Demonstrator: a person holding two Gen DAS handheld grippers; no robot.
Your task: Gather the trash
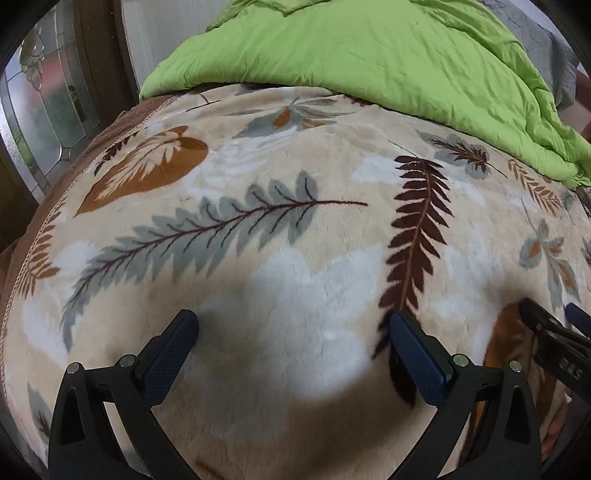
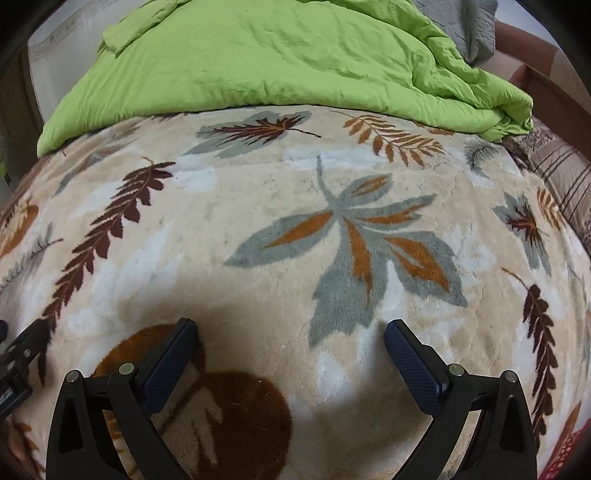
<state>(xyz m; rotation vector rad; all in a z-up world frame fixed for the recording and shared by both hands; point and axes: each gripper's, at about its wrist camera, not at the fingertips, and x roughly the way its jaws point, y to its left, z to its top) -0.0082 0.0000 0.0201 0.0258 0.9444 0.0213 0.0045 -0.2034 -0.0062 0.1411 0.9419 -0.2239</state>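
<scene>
No trash shows in either view. My left gripper [image 1: 293,325] hangs open just above a beige leaf-patterned blanket [image 1: 258,236] on a bed, with nothing between its fingers. My right gripper [image 2: 290,332] is open too, over the same blanket [image 2: 295,221], and holds nothing. In the left wrist view the right gripper [image 1: 554,332] pokes in at the right edge. In the right wrist view part of the left gripper [image 2: 18,354] shows at the left edge.
A crumpled green duvet [image 1: 369,55] lies across the far part of the bed [image 2: 277,55]. A glass-panelled door [image 1: 44,96] stands at the left. A grey quilt [image 2: 465,26] and striped bedding [image 2: 561,173] lie at the far right.
</scene>
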